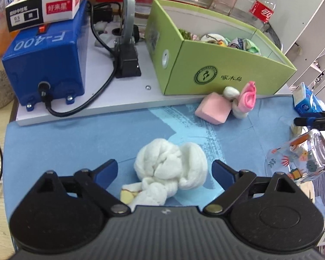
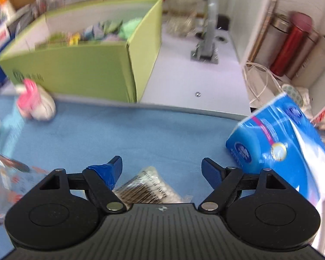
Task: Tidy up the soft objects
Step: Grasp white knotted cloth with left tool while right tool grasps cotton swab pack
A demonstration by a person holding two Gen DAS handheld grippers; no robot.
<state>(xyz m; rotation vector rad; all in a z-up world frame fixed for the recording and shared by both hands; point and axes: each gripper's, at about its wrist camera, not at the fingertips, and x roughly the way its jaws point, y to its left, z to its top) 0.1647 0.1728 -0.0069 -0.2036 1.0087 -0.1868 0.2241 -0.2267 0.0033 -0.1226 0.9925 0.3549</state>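
Observation:
A white knotted sock bundle point(image 1: 171, 169) lies on the blue cloth point(image 1: 75, 143), and my left gripper point(image 1: 164, 169) stands open around it, its blue pads apart from the fabric on both sides. Further back a pink sponge block point(image 1: 213, 110) and a pink-and-white rolled sock point(image 1: 244, 99) rest against the green box point(image 1: 205, 65), which holds several soft items. In the blurred right wrist view my right gripper point(image 2: 161, 166) is open over the blue cloth point(image 2: 140, 134), above a clear packet of cotton swabs point(image 2: 149, 186). The pink-and-white sock point(image 2: 35, 101) and green box point(image 2: 86, 69) show at the left.
A blue F-400 machine point(image 1: 45, 56) with a black cable sits back left on a white board. A printed glass jar point(image 1: 301, 158) lies at the right by a blue tissue pack point(image 2: 277, 143). A cola bottle point(image 1: 263, 4) and tins point(image 2: 292, 47) stand behind.

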